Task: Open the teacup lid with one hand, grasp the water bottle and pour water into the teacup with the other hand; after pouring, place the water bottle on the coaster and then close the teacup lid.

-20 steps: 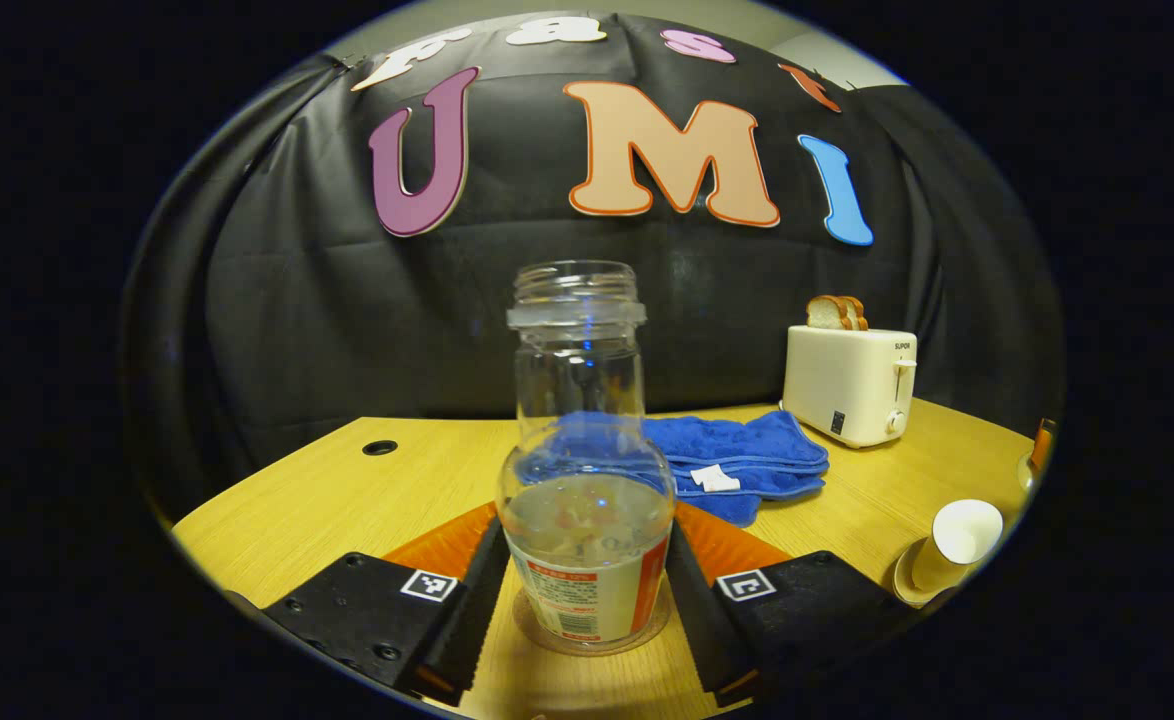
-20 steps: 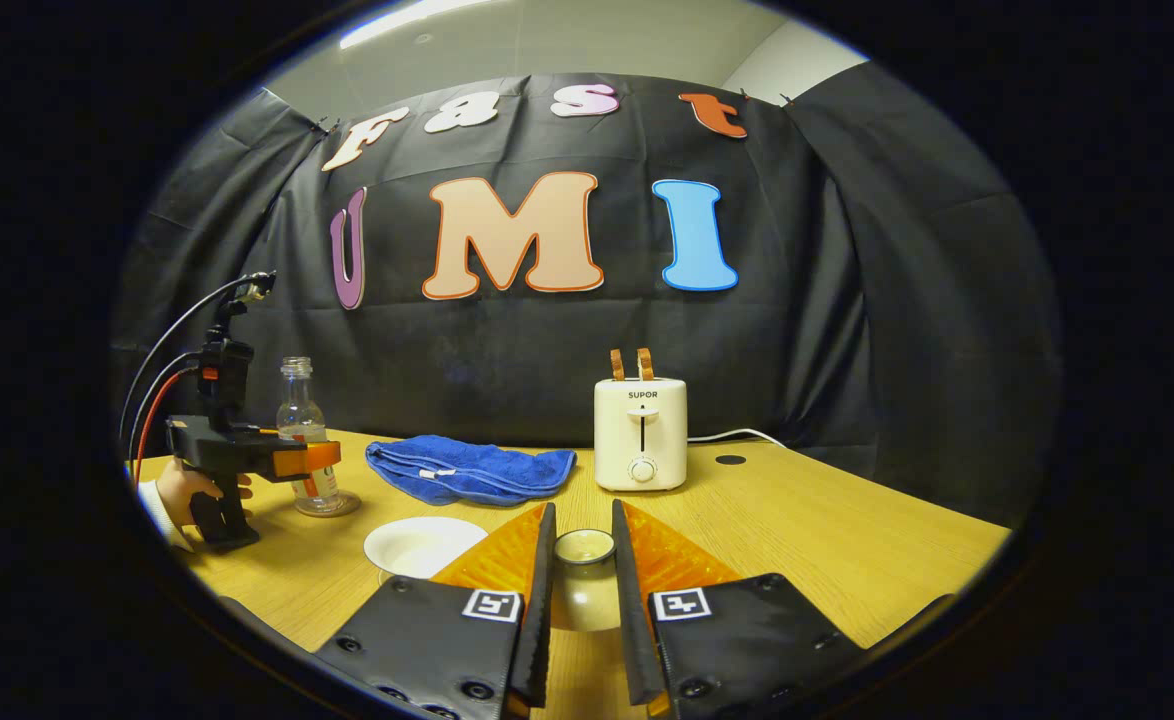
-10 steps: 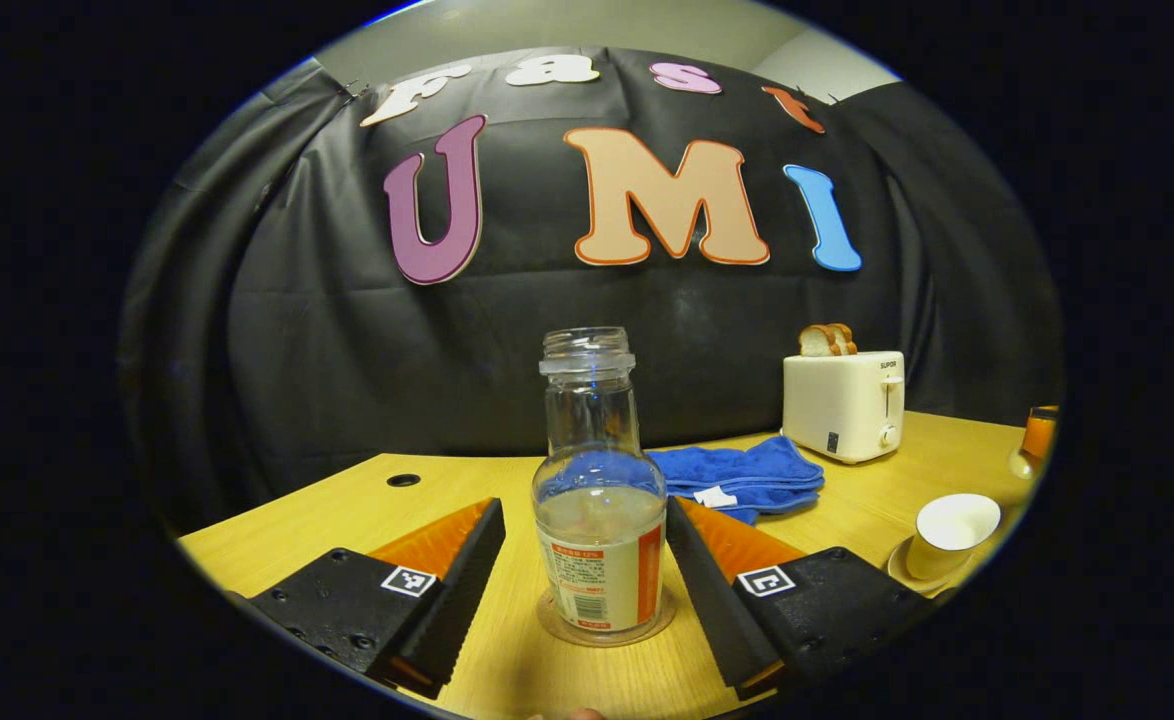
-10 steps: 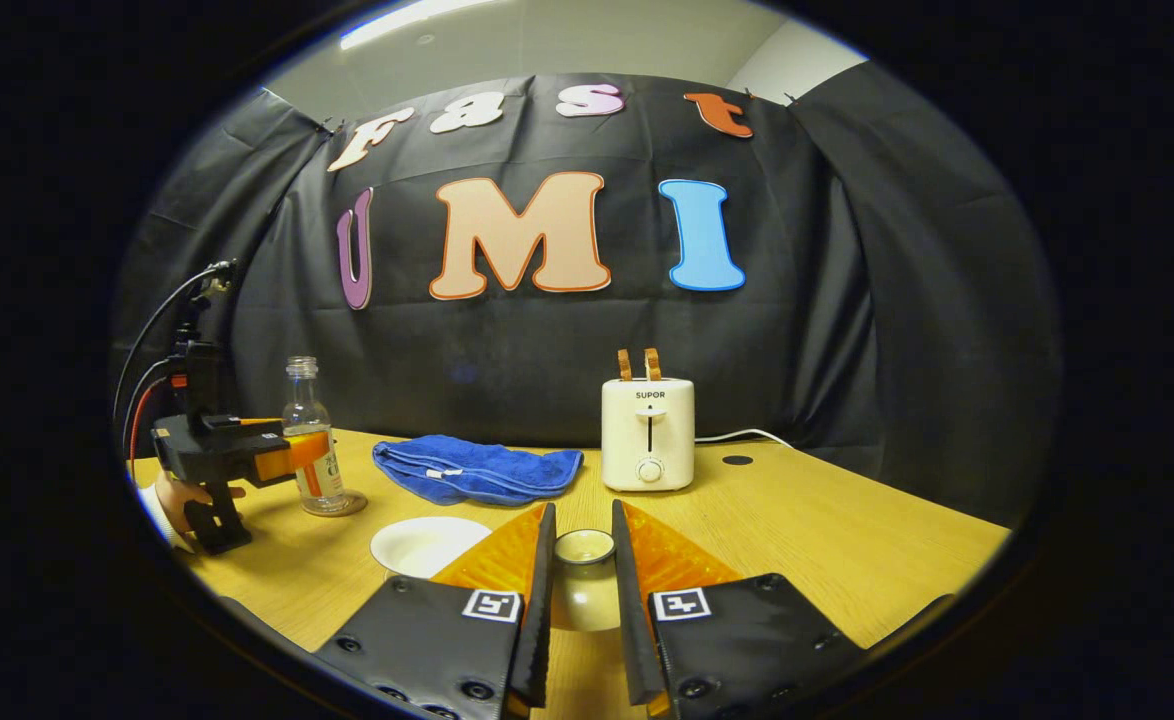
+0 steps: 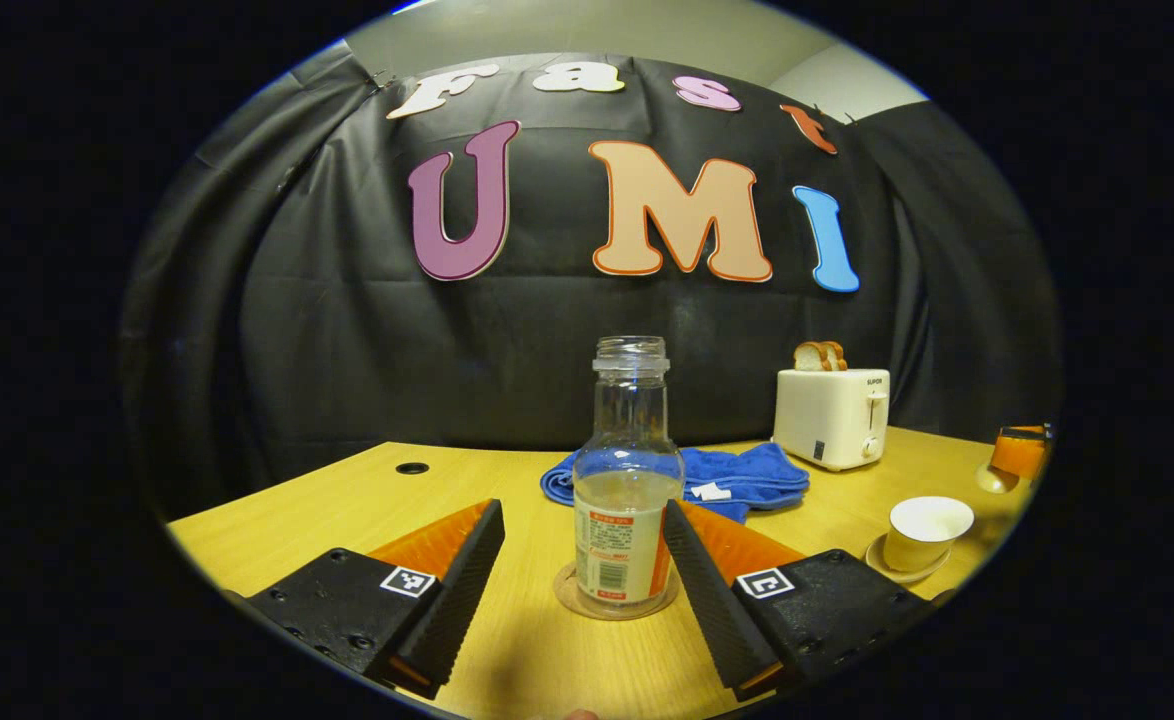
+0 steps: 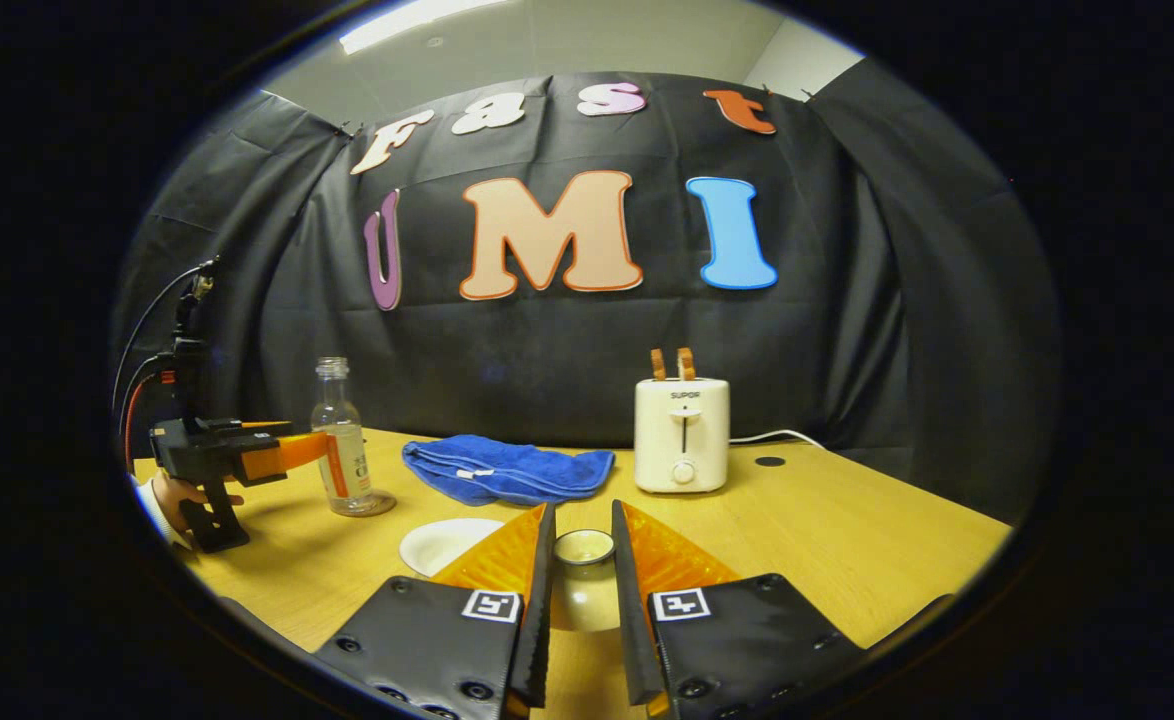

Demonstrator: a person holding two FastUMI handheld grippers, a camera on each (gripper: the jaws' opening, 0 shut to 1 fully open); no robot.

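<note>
You are working over a wooden table. Far back on it sits a cream toaster with two slices of bread standing in its slots; the brand word on its front reads SUPOR in the right gripper view. Left of the toaster lies a folded blue towel with a small white tag.

The bottle stands upright on a round clear coaster, uncapped, clear glass with a wide threaded mouth, water filling roughly the lower body. Its label is white with a red band and red print too small to read.

To the right in the left gripper view, a cream teacup sits lidless on its saucer, white inside.

Your left gripper is spread wide, one finger on each side of the bottle, neither touching the glass. In the right gripper view you see it at far left, with your hand on its grip.

Your right gripper is closed narrowly on the lid, a cream dome with a ringed knob, both fingers pressing its sides.
</note>
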